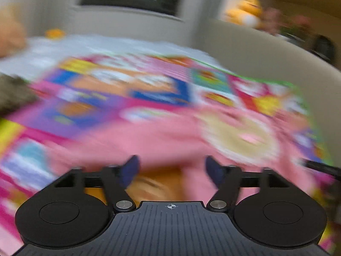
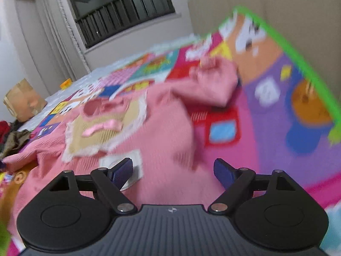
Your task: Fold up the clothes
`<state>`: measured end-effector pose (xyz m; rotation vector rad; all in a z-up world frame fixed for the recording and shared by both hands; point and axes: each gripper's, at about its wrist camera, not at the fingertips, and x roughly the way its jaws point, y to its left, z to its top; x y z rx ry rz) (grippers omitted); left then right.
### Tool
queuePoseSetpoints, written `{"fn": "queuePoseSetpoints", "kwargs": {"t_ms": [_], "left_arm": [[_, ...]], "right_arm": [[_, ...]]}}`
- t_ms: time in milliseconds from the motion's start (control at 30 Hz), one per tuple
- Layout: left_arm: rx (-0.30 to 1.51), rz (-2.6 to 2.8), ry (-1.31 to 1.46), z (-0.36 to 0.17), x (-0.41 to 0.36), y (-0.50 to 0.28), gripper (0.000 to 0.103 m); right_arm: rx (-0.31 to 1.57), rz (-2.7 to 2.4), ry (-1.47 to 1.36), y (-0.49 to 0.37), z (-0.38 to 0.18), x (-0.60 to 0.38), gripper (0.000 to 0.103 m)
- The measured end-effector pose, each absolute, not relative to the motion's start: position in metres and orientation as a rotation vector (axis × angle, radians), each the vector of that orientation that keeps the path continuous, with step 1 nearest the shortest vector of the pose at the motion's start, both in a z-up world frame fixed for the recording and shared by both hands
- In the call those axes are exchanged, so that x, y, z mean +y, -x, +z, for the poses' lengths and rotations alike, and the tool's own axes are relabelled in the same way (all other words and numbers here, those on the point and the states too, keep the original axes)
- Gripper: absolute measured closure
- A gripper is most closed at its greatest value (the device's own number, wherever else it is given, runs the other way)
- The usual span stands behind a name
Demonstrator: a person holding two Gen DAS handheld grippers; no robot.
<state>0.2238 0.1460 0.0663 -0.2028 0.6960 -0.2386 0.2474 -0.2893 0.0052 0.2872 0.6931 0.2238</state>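
A pink knit sweater (image 2: pixel 162 123) with a cream collar panel (image 2: pixel 100 132) lies spread on a colourful play mat (image 2: pixel 266 111). One sleeve (image 2: pixel 213 85) is bunched at the far side. My right gripper (image 2: pixel 173 171) hovers open over the sweater's near hem, nothing between its blue pads (image 2: pixel 121 170). In the blurred left wrist view the same sweater (image 1: pixel 149 140) and its cream panel (image 1: pixel 238 138) lie ahead. My left gripper (image 1: pixel 172 169) stands open just above the pink cloth, its fingers apart and holding nothing.
A beige wall or sofa side (image 2: pixel 277 6) borders the mat's green edge (image 2: pixel 298 49). A brown paper bag (image 2: pixel 21 100) and a dark pile of clothes (image 2: pixel 15 140) sit at the left. A window (image 2: pixel 123 10) is behind. Yellow toys (image 1: pixel 245 10) rest on a ledge.
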Motion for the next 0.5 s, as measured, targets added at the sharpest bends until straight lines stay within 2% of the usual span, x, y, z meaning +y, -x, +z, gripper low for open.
{"fn": "queuePoseSetpoints", "kwargs": {"t_ms": [33, 67, 100, 167, 200, 233, 300, 500], "left_arm": [[0.708, -0.266, 0.184, 0.059, 0.133, -0.222, 0.011], [0.721, -0.274, 0.150, 0.051, 0.117, -0.223, 0.011], [0.734, -0.280, 0.113, 0.041, 0.100, -0.224, 0.012], [0.760, -0.277, 0.078, 0.027, 0.082, -0.234, 0.018], [0.770, -0.267, 0.067, 0.022, 0.076, -0.239, 0.037], [0.774, -0.243, 0.052, 0.019, 0.074, -0.244, 0.063], [0.769, -0.183, 0.028, 0.019, 0.076, -0.250, 0.085], [0.749, 0.035, -0.073, 0.020, 0.124, -0.248, 0.088]], "right_arm": [[0.691, 0.243, -0.279, -0.241, 0.007, -0.286, 0.024], [0.688, 0.263, -0.270, -0.234, 0.009, -0.282, 0.039], [0.686, 0.283, -0.262, -0.227, 0.011, -0.278, 0.068], [0.681, 0.322, -0.244, -0.214, 0.016, -0.271, 0.091], [0.679, 0.342, -0.236, -0.207, 0.018, -0.268, 0.093], [0.676, 0.361, -0.227, -0.200, 0.020, -0.264, 0.093], [0.666, 0.378, -0.205, -0.188, 0.025, -0.262, 0.094], [0.740, 0.268, -0.175, -0.176, 0.008, -0.293, 0.093]]}}
